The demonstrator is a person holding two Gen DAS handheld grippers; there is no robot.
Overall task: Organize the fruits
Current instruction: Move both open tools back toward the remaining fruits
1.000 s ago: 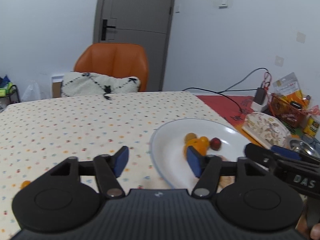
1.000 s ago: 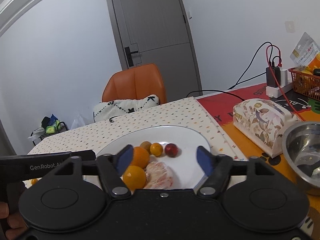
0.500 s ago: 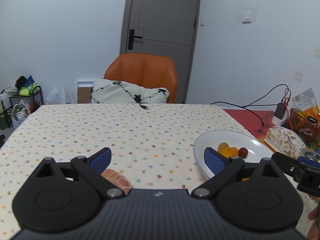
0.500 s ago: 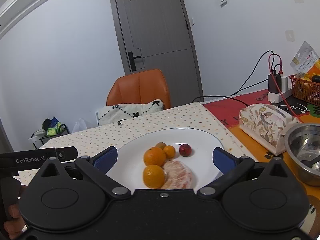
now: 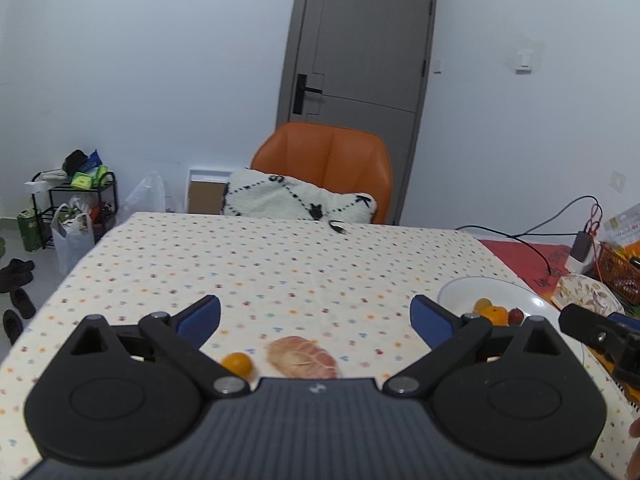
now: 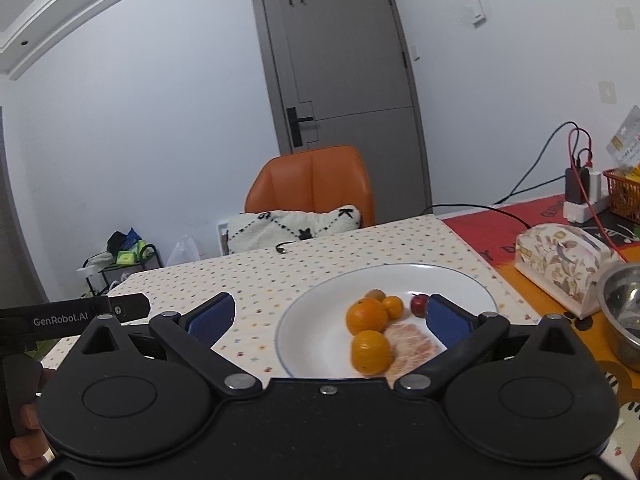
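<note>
Orange kumquat [image 5: 237,363]: is lying on the worktop [image 5: 280,264] beside a peeled segment [image 5: 301,357].
Left gripper [image 5: 316,322]: fingers, just spread, are holding nothing.
Right gripper [image 6: 328,316]: likewise emptied.
Plate [image 6: 308,332]: is being filled.
Advice: loose fruit is best straddled squarely.

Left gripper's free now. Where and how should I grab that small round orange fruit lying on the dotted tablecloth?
Probably across the middle of the small round orange fruit, coming down from above and behind. It sits alone on the dotted tablecloth, apart from the peeled pinkish citrus piece beside it, so both sides look clear. The left gripper is open, nothing between its jaws.
</note>
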